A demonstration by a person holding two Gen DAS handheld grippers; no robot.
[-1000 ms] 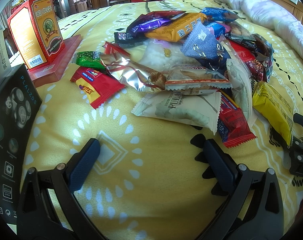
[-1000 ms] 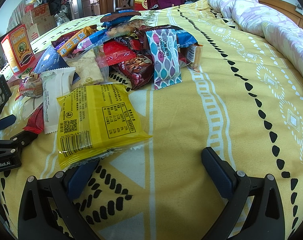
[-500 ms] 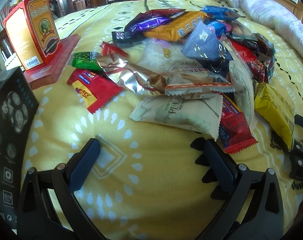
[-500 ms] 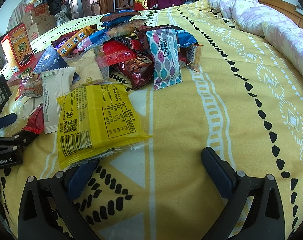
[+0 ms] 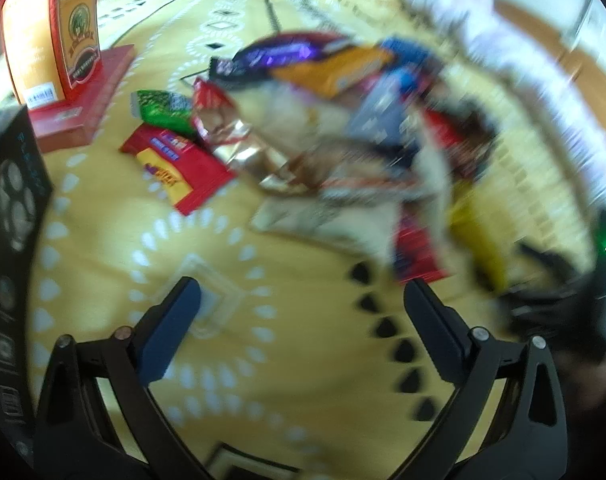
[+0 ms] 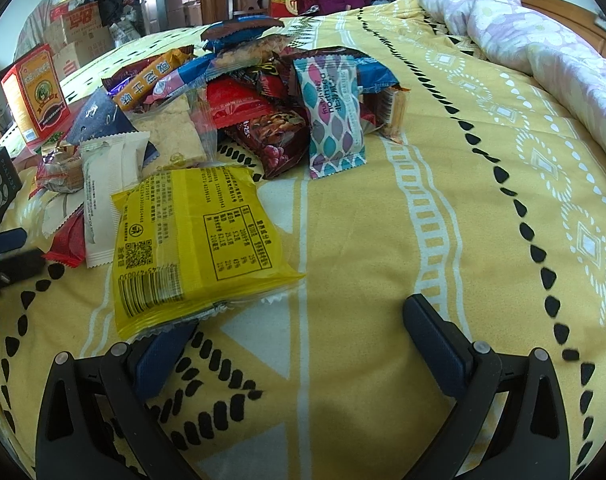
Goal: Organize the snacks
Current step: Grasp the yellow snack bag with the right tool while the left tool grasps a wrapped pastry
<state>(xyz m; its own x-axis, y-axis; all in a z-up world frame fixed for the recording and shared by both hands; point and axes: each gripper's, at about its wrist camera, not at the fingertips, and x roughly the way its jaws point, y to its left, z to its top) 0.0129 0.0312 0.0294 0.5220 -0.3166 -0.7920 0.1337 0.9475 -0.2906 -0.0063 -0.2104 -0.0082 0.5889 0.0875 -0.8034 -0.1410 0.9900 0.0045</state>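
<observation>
A heap of snack packets (image 6: 239,92) lies on a yellow patterned bedspread (image 6: 443,220). In the right wrist view a large yellow packet (image 6: 195,244) lies nearest, its lower edge over my left fingertip. My right gripper (image 6: 299,320) is open and holds nothing. In the blurred left wrist view the heap (image 5: 343,128) lies ahead, with a red packet (image 5: 179,168) and a green packet (image 5: 163,110) on its left side. My left gripper (image 5: 303,300) is open and empty, low over bare bedspread in front of the heap.
A red and orange box (image 5: 51,36) stands on a flat red box (image 5: 83,108) at the left. A black box (image 5: 7,248) stands at the left edge. A rolled lilac quilt (image 6: 543,40) lies at the right. The other gripper (image 6: 7,256) shows at the left edge.
The left wrist view has turned blurred and swung, with the heap shifted right and up in frame. The right gripper and the yellow packet have not moved.
</observation>
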